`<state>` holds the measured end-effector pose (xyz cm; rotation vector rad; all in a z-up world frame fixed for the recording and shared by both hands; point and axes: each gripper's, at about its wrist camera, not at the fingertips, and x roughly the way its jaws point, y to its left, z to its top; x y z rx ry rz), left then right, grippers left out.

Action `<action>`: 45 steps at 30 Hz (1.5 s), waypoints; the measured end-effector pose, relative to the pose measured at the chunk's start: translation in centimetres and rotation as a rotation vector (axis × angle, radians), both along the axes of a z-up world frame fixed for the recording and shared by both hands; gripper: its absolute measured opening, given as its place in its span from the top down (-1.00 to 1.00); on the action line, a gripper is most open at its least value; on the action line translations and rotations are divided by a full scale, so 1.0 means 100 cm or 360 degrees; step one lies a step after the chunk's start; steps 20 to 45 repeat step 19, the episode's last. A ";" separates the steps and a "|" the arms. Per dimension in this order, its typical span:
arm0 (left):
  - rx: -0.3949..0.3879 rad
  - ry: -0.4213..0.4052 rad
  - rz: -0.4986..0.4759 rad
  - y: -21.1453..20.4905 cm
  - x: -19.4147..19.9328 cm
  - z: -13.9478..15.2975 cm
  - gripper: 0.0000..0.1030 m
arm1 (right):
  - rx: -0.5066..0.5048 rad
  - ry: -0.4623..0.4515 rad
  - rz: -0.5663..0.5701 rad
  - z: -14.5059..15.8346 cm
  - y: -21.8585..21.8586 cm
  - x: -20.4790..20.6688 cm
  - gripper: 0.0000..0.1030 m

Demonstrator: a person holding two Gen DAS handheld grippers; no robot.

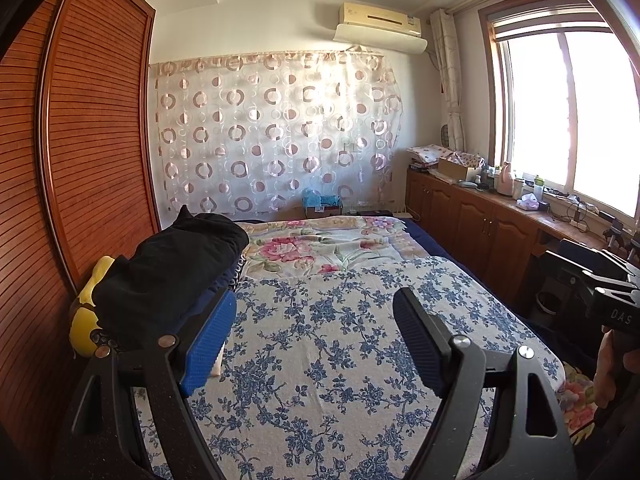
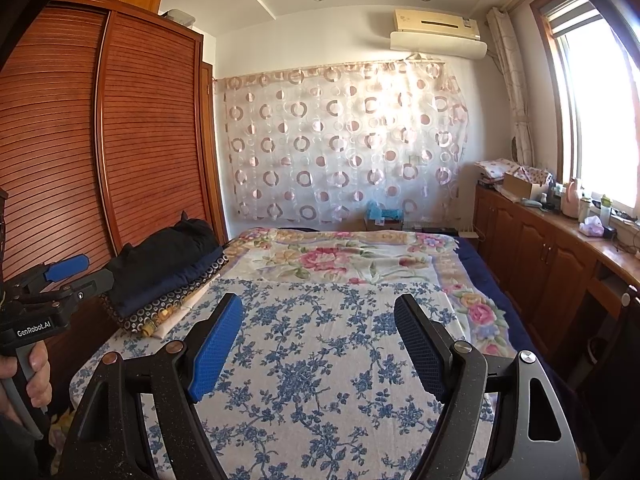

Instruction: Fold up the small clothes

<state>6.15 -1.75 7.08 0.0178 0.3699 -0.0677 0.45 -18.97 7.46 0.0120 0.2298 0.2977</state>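
A stack of folded clothes (image 2: 168,276) lies at the bed's left edge, with a black garment (image 1: 172,268) on top, a navy one and a dark ring-patterned one below. A yellow item (image 1: 86,316) sits beside the stack in the left wrist view. My left gripper (image 1: 316,340) is open and empty above the blue floral sheet (image 1: 340,360), its left finger close to the stack. My right gripper (image 2: 320,344) is open and empty over the same sheet (image 2: 320,380). The left gripper also shows at the left edge of the right wrist view (image 2: 68,272).
A slatted wooden wardrobe (image 2: 80,140) stands along the bed's left side. A pink floral blanket (image 2: 340,256) covers the far half of the bed. Wooden cabinets (image 2: 540,256) with clutter run under the window at right. A ring-patterned curtain (image 1: 276,132) hangs on the far wall.
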 end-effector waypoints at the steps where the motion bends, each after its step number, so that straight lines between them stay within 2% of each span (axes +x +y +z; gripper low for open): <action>1: 0.0000 -0.0002 -0.0001 -0.001 0.000 0.002 -0.58 | 0.0000 -0.0001 0.0001 0.000 0.000 0.001 -0.55; 45: -0.0001 -0.0003 0.0002 -0.003 -0.002 0.004 -0.58 | 0.0004 -0.0001 0.0005 -0.002 -0.005 0.001 -0.55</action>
